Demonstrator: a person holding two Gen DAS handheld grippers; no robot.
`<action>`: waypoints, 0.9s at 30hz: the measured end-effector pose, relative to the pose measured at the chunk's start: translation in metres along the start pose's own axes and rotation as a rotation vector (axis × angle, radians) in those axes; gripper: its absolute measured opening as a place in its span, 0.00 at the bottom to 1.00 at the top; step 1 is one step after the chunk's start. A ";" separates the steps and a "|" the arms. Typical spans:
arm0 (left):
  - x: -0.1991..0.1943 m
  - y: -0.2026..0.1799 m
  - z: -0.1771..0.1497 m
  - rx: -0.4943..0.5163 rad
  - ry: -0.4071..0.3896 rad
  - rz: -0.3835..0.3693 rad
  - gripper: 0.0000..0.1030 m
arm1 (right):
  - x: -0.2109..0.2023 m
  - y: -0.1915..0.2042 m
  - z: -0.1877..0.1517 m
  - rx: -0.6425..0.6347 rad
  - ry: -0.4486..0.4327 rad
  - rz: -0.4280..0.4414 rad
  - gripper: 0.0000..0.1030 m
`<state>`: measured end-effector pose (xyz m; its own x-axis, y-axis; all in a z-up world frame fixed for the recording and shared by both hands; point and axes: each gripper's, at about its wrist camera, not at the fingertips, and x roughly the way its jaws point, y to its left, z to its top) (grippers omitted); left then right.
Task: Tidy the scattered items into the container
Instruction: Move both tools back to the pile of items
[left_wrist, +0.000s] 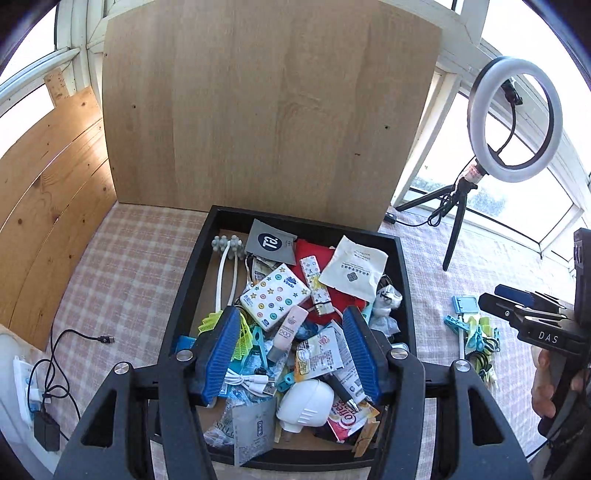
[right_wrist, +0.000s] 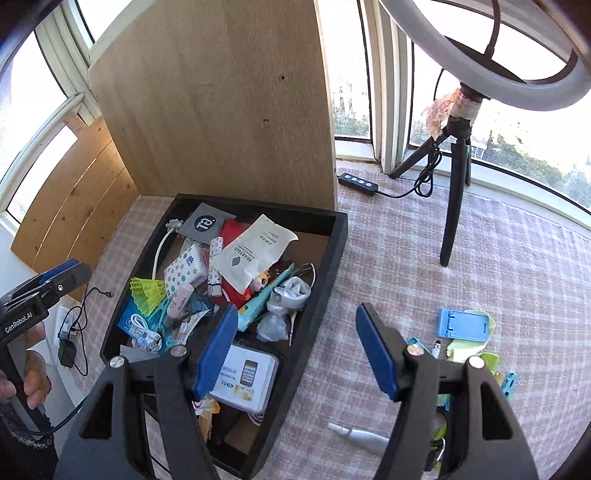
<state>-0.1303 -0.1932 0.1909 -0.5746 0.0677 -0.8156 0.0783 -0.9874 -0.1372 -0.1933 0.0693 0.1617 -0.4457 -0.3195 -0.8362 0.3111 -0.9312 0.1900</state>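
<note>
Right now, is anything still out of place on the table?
Yes. A blue phone stand, clothes pegs and a white tube still lie on the checked cloth right of the black tray, not inside it. Both grippers are open and empty.

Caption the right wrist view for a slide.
Open right gripper hovers over the black tray's edge, scattered items still on the tablecloth.

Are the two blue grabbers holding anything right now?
No. The left gripper is open above the black box, and the right gripper is open too. Nothing sits between their fingers.
</note>
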 end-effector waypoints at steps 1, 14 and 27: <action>-0.002 -0.009 -0.005 0.013 0.000 -0.003 0.54 | -0.008 -0.011 -0.008 0.004 -0.007 -0.012 0.64; 0.032 -0.137 -0.069 0.145 0.147 -0.137 0.54 | -0.067 -0.152 -0.110 0.209 0.022 -0.239 0.63; 0.086 -0.211 -0.119 0.069 0.336 -0.140 0.52 | -0.047 -0.212 -0.153 0.355 0.098 -0.127 0.59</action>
<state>-0.0992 0.0379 0.0822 -0.2755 0.2343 -0.9323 -0.0433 -0.9719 -0.2315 -0.1098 0.3085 0.0823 -0.3748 -0.1952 -0.9063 -0.0587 -0.9706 0.2333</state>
